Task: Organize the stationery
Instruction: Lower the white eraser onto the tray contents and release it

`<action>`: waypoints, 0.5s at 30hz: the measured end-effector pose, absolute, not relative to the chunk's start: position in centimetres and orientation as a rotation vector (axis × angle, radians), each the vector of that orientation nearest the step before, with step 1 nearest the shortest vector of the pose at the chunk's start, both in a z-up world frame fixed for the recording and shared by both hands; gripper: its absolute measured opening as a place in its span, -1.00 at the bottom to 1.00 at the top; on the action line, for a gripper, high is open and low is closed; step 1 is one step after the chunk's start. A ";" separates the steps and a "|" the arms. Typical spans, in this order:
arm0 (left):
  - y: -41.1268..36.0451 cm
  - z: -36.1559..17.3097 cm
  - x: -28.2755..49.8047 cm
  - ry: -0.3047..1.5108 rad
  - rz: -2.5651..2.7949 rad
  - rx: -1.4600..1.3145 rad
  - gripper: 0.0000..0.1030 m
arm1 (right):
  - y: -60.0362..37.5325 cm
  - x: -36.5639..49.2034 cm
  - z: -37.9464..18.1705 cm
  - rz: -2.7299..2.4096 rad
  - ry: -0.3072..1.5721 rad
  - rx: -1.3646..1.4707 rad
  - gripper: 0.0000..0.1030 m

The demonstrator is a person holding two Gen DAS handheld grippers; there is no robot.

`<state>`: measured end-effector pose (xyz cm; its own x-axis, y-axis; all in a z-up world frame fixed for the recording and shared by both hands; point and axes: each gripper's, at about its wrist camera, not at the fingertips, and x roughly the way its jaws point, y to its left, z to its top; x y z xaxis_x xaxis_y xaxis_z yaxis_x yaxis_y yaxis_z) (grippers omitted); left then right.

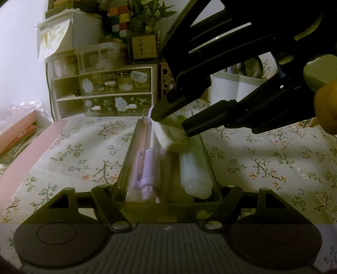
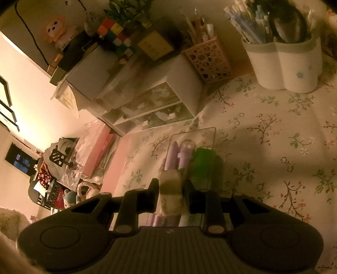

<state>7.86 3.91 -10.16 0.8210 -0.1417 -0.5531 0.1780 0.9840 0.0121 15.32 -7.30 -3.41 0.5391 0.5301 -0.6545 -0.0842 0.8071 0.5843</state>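
Note:
A clear plastic pencil tray (image 1: 207, 156) lies on the floral tablecloth. My left gripper (image 1: 166, 198) is shut on its near end. Inside lie a purple pen (image 1: 147, 166), a lilac pen (image 1: 138, 168) and a white glue stick (image 1: 194, 172). My right gripper (image 1: 171, 124) is shut on a white eraser (image 1: 170, 134) and holds it just over the tray's middle. In the right wrist view the eraser (image 2: 170, 189) sits between the fingers of the right gripper (image 2: 171, 194), above the tray (image 2: 213, 134) with the purple pens (image 2: 183, 158) and a green item (image 2: 203, 166).
A white drawer organiser with "rabbit" drawers (image 1: 105, 84) stands behind the tray, with a colour cube (image 1: 119, 20) on top. A white pen holder (image 2: 288, 63) and a pink mesh holder (image 2: 208, 61) stand at the back right. A pink box (image 1: 16, 130) lies left.

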 end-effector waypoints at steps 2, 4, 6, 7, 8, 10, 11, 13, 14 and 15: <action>3.9 -10.2 7.9 0.584 -0.170 0.064 0.42 | -7.3 15.3 -3.4 0.387 0.938 0.531 -0.40; 3.9 -10.2 7.9 0.583 -0.170 0.064 0.42 | -7.4 15.3 -3.4 0.389 0.938 0.535 -0.40; 3.9 -10.2 7.9 0.583 -0.170 0.064 0.42 | -7.5 15.2 -3.3 0.389 0.936 0.540 -0.40; 3.9 -10.2 7.9 0.583 -0.170 0.064 0.42 | -7.6 15.2 -3.2 0.390 0.932 0.539 -0.40; 3.9 -10.2 7.9 0.583 -0.170 0.064 0.42 | -7.7 15.1 -3.2 0.391 0.928 0.537 -0.40; 3.9 -10.2 7.9 0.583 -0.170 0.064 0.42 | -7.9 15.1 -3.2 0.385 0.920 0.526 -0.40; 3.9 -10.2 7.9 0.583 -0.170 0.064 0.42 | -7.9 15.0 -3.2 0.384 0.917 0.519 -0.40; 3.9 -10.2 7.9 0.584 -0.170 0.064 0.42 | -8.1 14.9 -3.2 0.390 0.913 0.524 -0.40; 3.9 -10.2 7.9 0.584 -0.170 0.064 0.42 | -8.2 14.8 -3.2 0.394 0.909 0.527 -0.40; 3.9 -10.2 7.9 0.584 -0.170 0.064 0.42 | -8.4 14.7 -3.1 0.397 0.904 0.527 -0.40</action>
<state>7.85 3.92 -10.16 0.8209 -0.1418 -0.5532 0.1782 0.9839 0.0122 14.71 -8.37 -3.14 0.5614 0.5336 -0.6325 -0.1052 0.8041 0.5851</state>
